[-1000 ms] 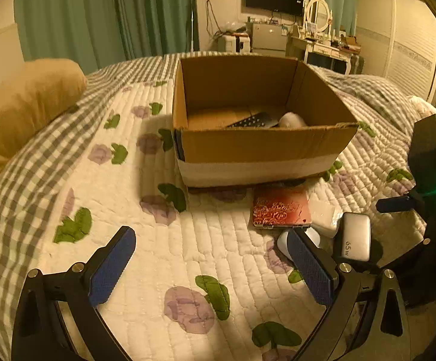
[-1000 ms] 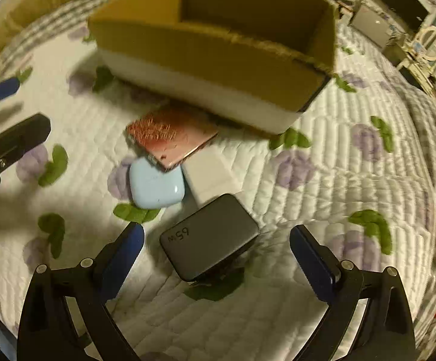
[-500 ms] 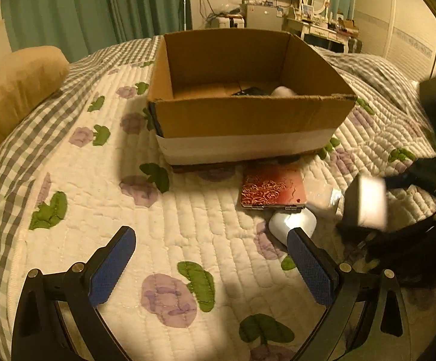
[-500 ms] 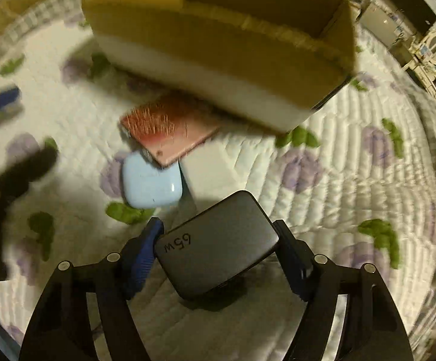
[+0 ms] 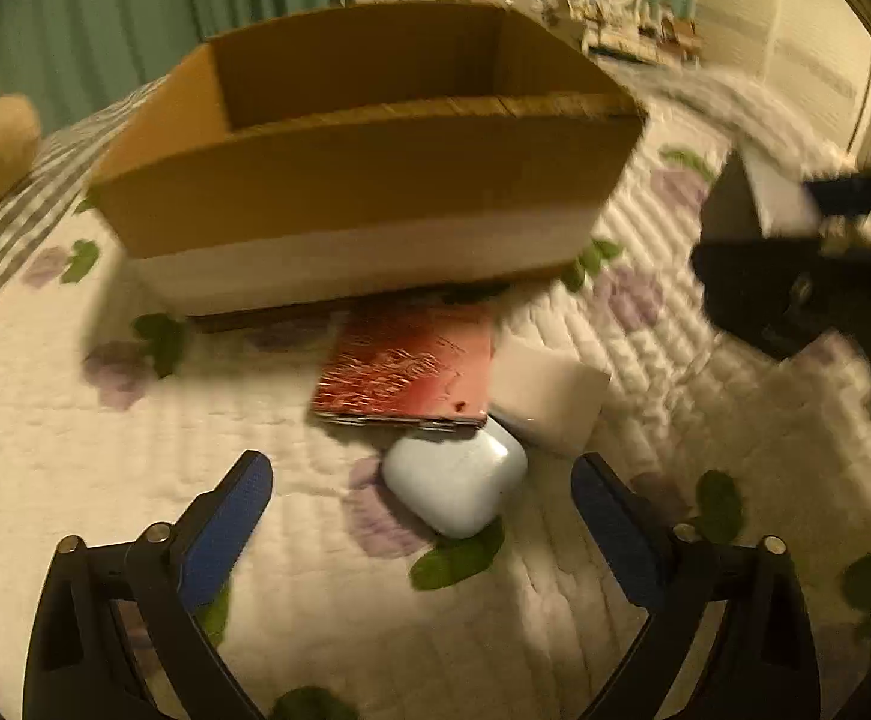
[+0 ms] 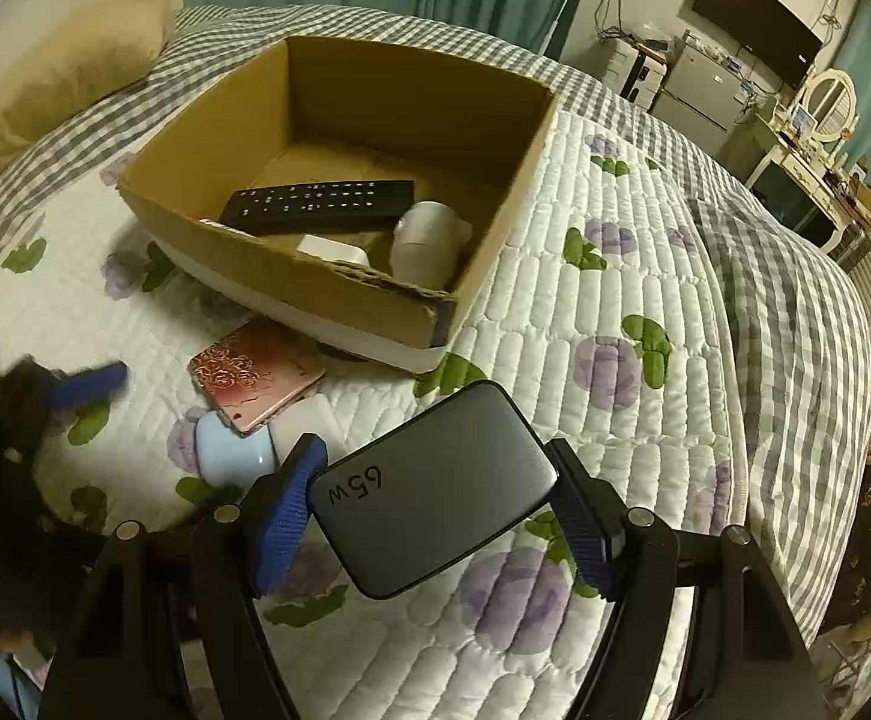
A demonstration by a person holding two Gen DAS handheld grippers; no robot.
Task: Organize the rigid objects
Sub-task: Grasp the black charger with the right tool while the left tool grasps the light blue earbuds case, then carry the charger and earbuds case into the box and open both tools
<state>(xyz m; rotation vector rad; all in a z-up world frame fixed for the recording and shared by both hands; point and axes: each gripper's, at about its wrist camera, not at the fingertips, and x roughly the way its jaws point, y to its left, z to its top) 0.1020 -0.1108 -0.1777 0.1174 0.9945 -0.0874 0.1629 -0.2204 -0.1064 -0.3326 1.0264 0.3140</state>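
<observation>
Right gripper (image 6: 435, 501) pinches a dark grey charger block (image 6: 432, 489) marked "65W" between its blue pads, holding it in the air above the quilt (image 6: 627, 300), short of the near corner of the cardboard box (image 6: 483, 276). Left gripper (image 5: 420, 501) hangs low with its fingers spread wide and nothing between them; a pale blue earbud case (image 5: 456, 489) lies on the bedding just ahead of that gap. Touching the case's far edge is a red patterned phone (image 5: 405, 369), with a white block (image 5: 546, 390) just beside both. Inside the box lie a black remote (image 6: 318, 204), a small white adapter (image 6: 333, 250) and a rounded white object (image 6: 426, 240) — smooth, hard shapes on soft, ribbed padding printed with purple flowers and green leaves.
</observation>
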